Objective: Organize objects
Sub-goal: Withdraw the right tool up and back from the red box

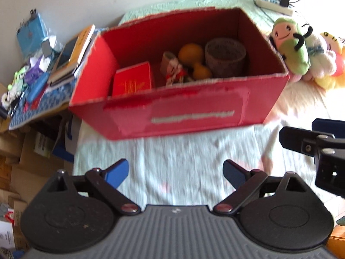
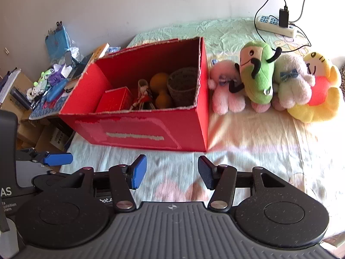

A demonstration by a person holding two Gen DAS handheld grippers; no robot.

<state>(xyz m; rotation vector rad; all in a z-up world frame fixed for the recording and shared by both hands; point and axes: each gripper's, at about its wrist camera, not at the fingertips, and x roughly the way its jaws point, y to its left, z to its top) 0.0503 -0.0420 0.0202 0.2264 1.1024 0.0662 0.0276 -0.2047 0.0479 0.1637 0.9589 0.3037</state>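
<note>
A red cardboard box (image 1: 194,112) (image 2: 138,129) stands open on the bed. Inside lie a small red box (image 1: 132,82) (image 2: 114,102), a figurine (image 1: 174,70) (image 2: 142,97), an orange gourd toy (image 1: 195,61) (image 2: 160,90) and a grey pot (image 1: 225,57) (image 2: 182,87). Several plush toys sit right of it: pink (image 2: 226,90), green (image 1: 291,43) (image 2: 257,71), white (image 2: 293,79) and yellow (image 2: 317,92). My left gripper (image 1: 175,172) is open and empty in front of the box. My right gripper (image 2: 172,171) is open and empty, also before the box.
A cluttered side table (image 1: 36,75) (image 2: 54,86) with books and small items stands left of the box. Cardboard cartons (image 1: 21,161) lie below it. A power strip with a charger (image 2: 278,24) (image 1: 278,2) lies at the far right of the bed near the wall.
</note>
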